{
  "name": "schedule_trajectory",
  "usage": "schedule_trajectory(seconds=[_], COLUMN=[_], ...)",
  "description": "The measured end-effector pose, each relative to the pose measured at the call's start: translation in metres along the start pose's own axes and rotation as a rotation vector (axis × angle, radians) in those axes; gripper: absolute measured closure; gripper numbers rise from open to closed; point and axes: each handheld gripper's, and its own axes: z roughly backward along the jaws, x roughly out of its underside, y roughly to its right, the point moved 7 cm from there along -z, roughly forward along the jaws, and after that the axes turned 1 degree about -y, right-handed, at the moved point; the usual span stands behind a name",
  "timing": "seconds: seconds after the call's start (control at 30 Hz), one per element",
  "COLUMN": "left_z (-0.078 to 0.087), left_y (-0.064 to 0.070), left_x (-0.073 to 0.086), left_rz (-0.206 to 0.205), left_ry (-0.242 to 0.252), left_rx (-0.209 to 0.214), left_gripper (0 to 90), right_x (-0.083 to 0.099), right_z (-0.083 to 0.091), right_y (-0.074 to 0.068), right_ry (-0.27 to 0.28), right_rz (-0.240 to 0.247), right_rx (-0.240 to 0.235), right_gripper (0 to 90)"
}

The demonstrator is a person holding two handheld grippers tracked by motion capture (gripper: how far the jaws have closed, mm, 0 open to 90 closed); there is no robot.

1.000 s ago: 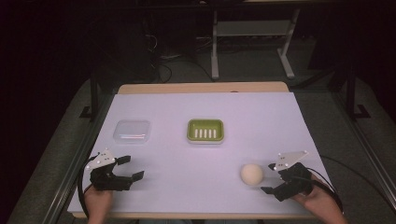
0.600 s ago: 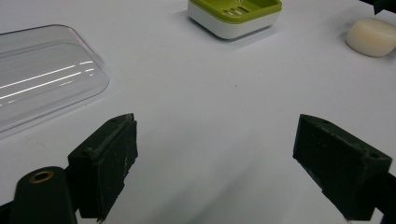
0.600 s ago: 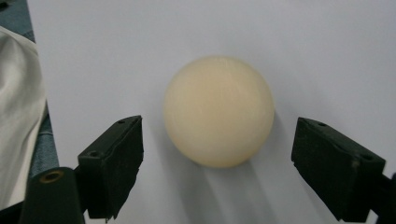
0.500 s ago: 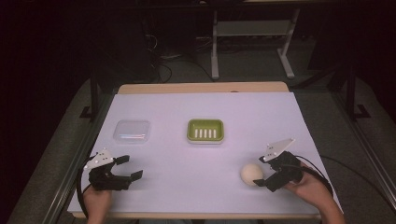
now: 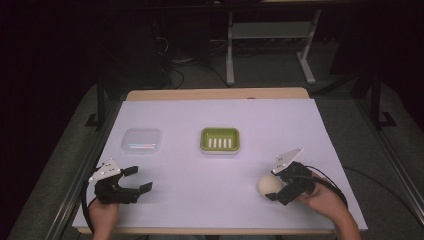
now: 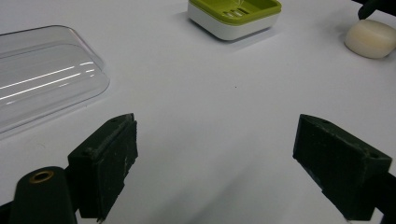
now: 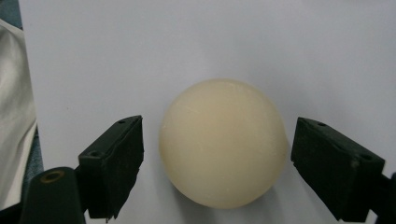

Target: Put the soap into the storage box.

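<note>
Jaws of the right gripper (image 5: pixel 279 187) stand wide apart on either side of the cream-coloured, rounded bar of soap (image 7: pixel 223 142), which lies dead ahead between them in the right gripper view, a small gap showing on each flank and neither pad touching it. Seen along the jaws the soap looks nearly round, so its long axis cannot be told from there; in the left gripper view it reads as a low, flattish cake (image 6: pixel 371 38), broader than tall. It rests on the white bench (image 5: pixel 200 170) at the near right, and closing the jaws looks to be all that a grasp now needs.

From the high view the right hand (image 5: pixel 325 197) comes in from the bottom right, the gripper pointing leftward at the soap (image 5: pixel 270 184).

Farther off, the left gripper (image 5: pixel 134 180) sits low at the near left with its jaws also spread and nothing between them, well apart from the soap. Beyond it lie a clear plastic rectangular lid (image 5: pixel 142 140) and, mid-bench, a green-and-white slotted soap dish (image 5: pixel 219 140).
</note>
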Motion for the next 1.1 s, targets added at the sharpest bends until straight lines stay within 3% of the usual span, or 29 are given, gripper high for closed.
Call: schedule_trajectory(seconds=[0.63,1.1], left_z=[-0.001,0.000], left_y=[0.000,-0.002], left_x=[-0.001,-0.001], left_rz=[-0.002,0.006], left_ry=[0.000,0.009], left_rx=[0.004,0.005], left_gripper=[13.2,13.2], right_x=[0.002,0.003], right_z=[-0.014,-0.017], right_y=[-0.001,-0.001], right_ry=[-0.038,-0.057], right_rz=[0.012,0.025], right_rx=[-0.008,0.013], right_gripper=[18.6,21.4])
